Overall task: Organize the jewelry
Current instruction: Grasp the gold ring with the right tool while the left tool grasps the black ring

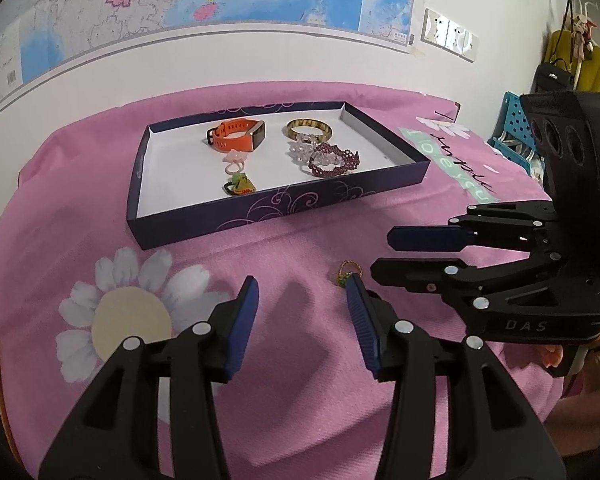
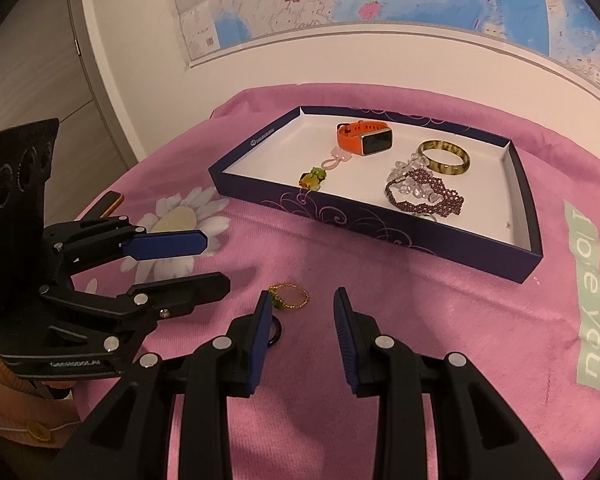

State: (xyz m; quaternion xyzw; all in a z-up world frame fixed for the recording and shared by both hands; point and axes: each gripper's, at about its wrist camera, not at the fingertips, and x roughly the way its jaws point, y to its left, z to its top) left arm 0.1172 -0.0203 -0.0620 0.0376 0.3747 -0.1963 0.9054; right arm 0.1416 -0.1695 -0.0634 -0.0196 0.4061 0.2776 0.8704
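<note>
A small gold ring (image 2: 290, 296) with a green bit lies on the pink cloth (image 2: 420, 320), in front of the dark blue box (image 2: 380, 232) and outside it. The right gripper (image 2: 302, 320) has its fingers spread — the ring sits just past the left fingertip, and nothing is pinched. The left gripper (image 1: 302, 300) has its fingers spread too, with nothing between them. Inside the box lie an orange watch (image 2: 360, 136), a brown bangle (image 2: 444, 158), a purple bead bracelet (image 2: 424, 196) and some small charms.
</note>
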